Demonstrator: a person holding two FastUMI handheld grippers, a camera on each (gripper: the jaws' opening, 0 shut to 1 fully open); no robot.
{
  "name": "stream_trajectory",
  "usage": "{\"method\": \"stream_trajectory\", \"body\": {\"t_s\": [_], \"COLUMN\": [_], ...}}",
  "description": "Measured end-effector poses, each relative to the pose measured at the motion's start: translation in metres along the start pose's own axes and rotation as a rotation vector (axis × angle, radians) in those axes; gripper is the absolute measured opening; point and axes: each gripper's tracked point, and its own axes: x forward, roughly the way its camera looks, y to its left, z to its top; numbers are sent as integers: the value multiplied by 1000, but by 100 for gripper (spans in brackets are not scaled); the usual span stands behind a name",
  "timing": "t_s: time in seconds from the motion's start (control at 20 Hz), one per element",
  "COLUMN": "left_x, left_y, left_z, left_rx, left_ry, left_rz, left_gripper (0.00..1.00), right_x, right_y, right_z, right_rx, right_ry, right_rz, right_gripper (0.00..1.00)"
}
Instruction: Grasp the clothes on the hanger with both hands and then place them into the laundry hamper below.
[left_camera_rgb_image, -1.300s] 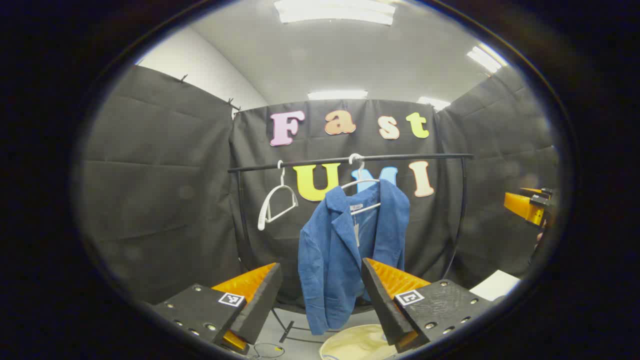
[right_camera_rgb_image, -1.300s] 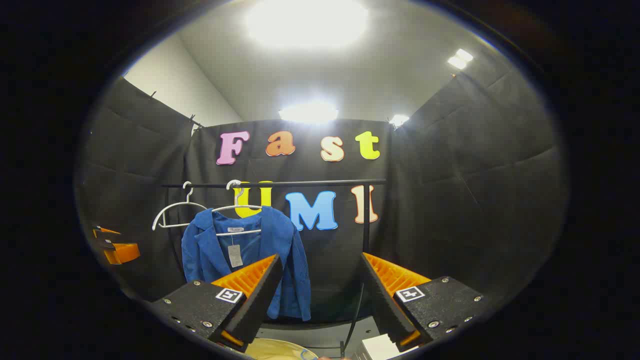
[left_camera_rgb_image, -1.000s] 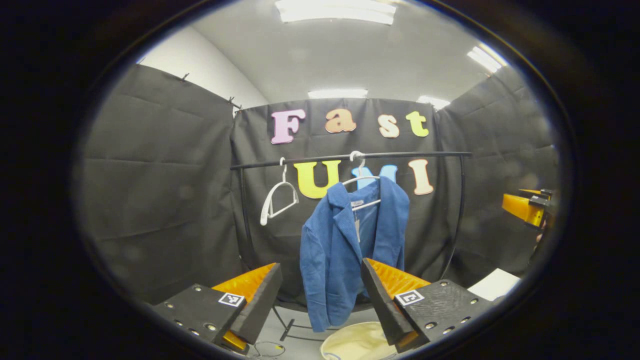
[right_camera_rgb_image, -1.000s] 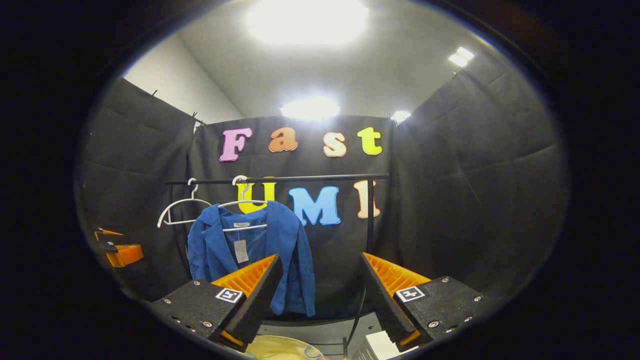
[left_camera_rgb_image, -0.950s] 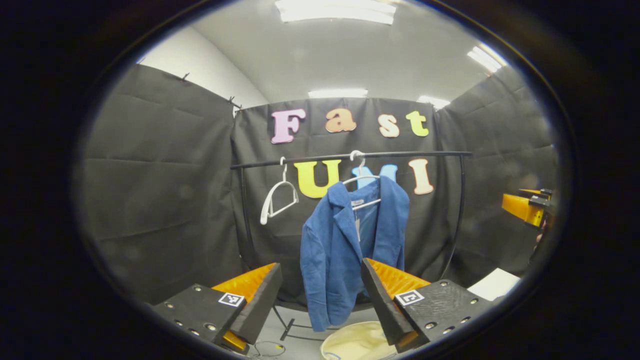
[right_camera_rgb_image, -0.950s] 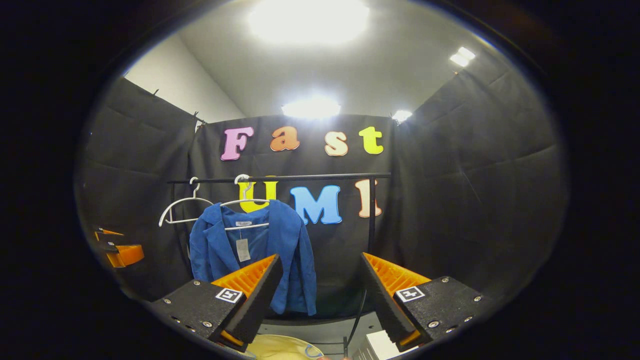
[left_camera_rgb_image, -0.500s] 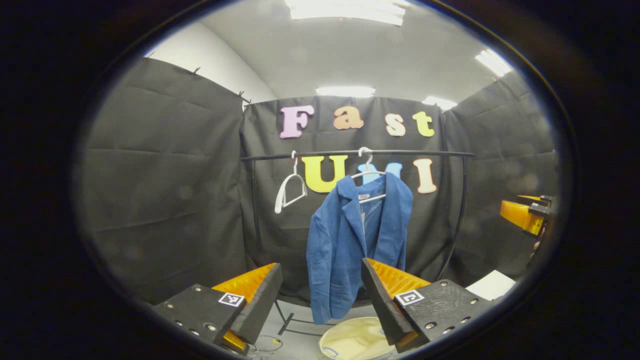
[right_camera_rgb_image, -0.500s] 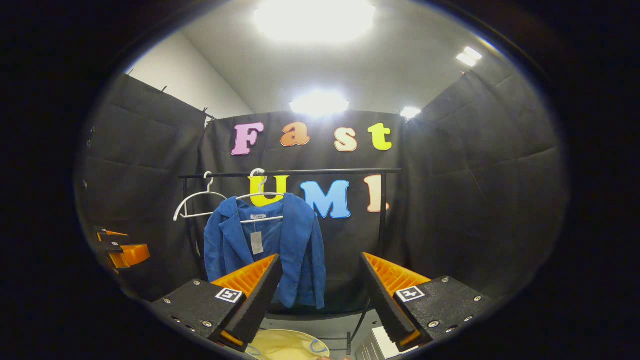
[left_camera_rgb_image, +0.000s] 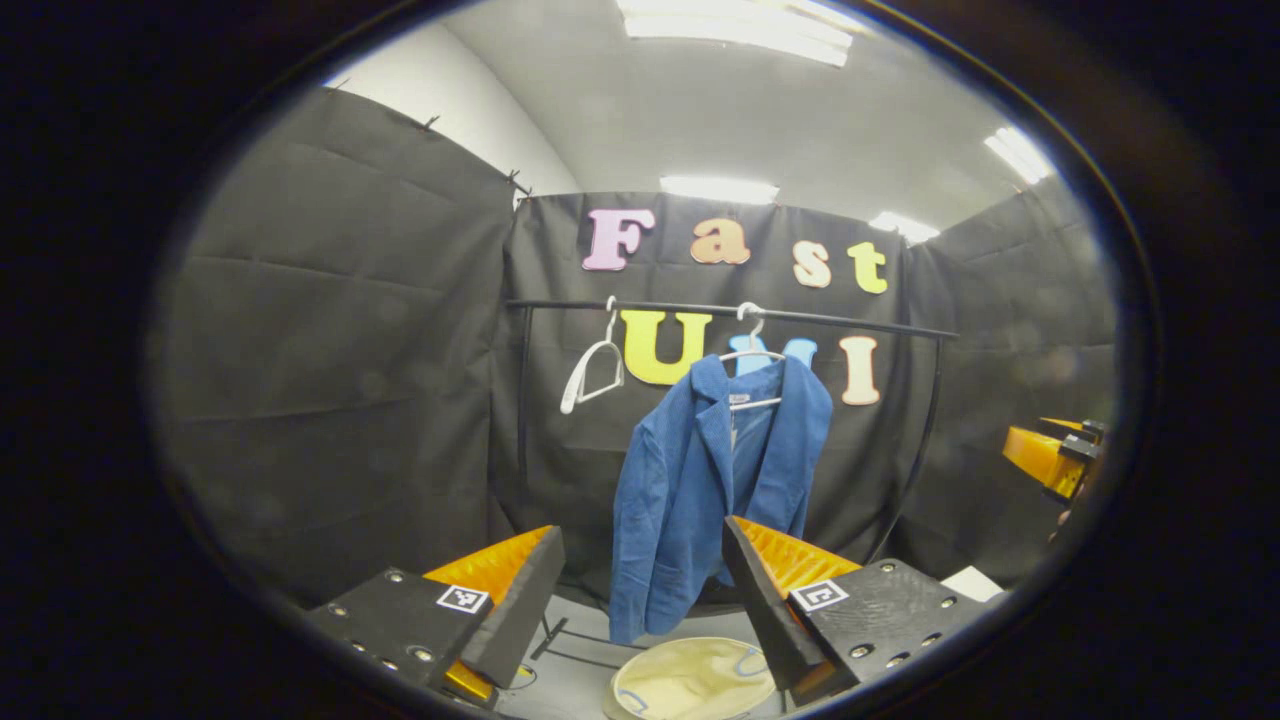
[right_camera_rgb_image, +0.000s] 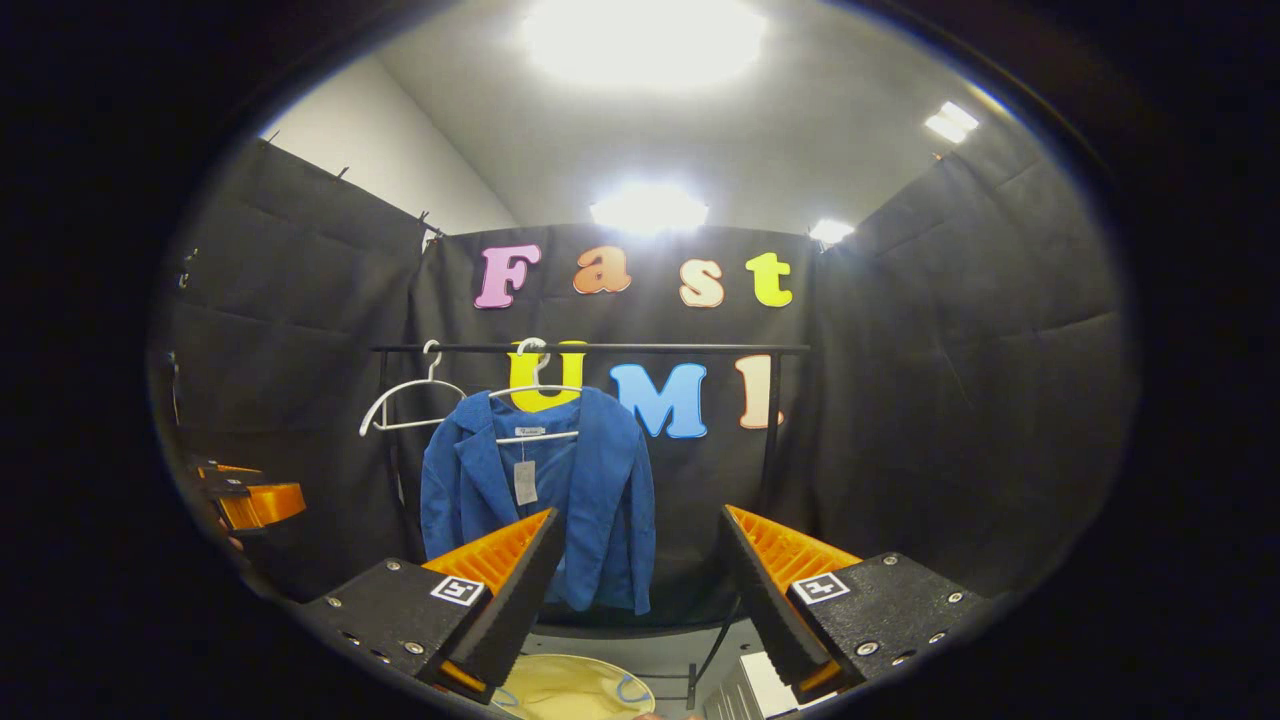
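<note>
Where the left gripper view looked across the booth, the blue jacket (left_camera_rgb_image: 715, 490) hung just right of frame centre on a white hanger (left_camera_rgb_image: 752, 352) hooked over the black rail (left_camera_rgb_image: 730, 314). It looked soft, limp and light, likely to sag and slide off once lifted, so the shoulders beside the collar seemed the best places to pinch. The left gripper (left_camera_rgb_image: 640, 590) sat at the bottom of the frame, its jaws wide apart and holding nothing. The laundry hamper (left_camera_rgb_image: 690, 680) showed pale at bottom centre, under the hem. An empty hanger (left_camera_rgb_image: 592, 365) hung to the left on the rail, well apart from the jacket, and the rail's foot (left_camera_rgb_image: 560, 640) lay beside the hamper.

In the right gripper view, the jacket (right_camera_rgb_image: 590, 490) hung left of centre, its paper tag (right_camera_rgb_image: 525, 482) dangling inside the open front. The right gripper (right_camera_rgb_image: 640, 590) at the bottom also stood with jaws apart, empty. The rail's upright post (right_camera_rgb_image: 768, 440) stood right of the garment, and a white box (right_camera_rgb_image: 762, 690) sat at the bottom edge beside the hamper (right_camera_rgb_image: 570, 688).
</note>
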Motion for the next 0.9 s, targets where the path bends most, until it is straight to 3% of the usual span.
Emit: {"method": "stream_trajectory", "body": {"t_s": [0.25, 0.4, 0.65, 0.9], "left_x": [27, 56, 106, 129], "left_y": [-16, -37, -67, -84], "left_z": [12, 18, 18, 26], "left_rx": [15, 8, -45, 61], "left_ry": [-19, -28, -59, -34], "left_rz": [32, 49, 108, 39], "left_gripper": [93, 93, 93, 93], "right_x": [49, 95, 156, 171], "right_y": [-6, -20, -16, -17], "right_z": [-14, -21, -12, -11], "right_rx": [114, 61, 39, 34], "right_ry": [29, 23, -19, 10], "right_rz": [24, 30, 151, 130], "right_gripper": [95, 95, 95, 94]}}
